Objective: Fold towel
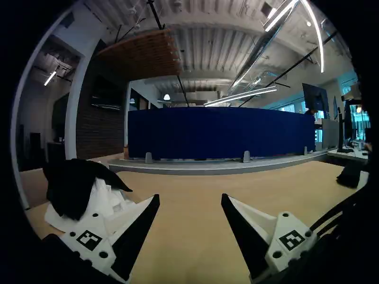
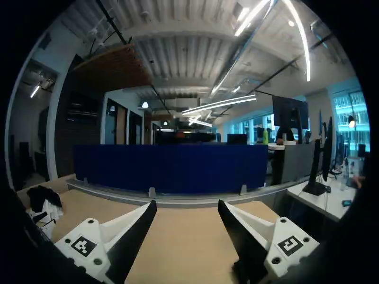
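The left hand-held gripper (image 1: 189, 196) hangs over the pale wooden desk (image 1: 265, 180) with its fingers spread wide and nothing between them. The right hand-held gripper (image 2: 186, 202) is just as wide open and just as empty.

A black cloth (image 1: 71, 187) lies draped over a white object (image 1: 106, 199) at the lower left of the left gripper view, just beside that gripper's left-hand finger but clear of it. I cannot tell for sure that it is the towel. In the right gripper view the same dark heap (image 2: 42, 195) sits small at the far left edge, well apart from the fingers.

Ahead of both grippers the desk top is bare wood up to its far edge, where a blue partition (image 1: 218, 132) stands along a grey rail. Another dark shape (image 1: 350, 175) rests at the desk's right edge; what it is, I cannot tell.
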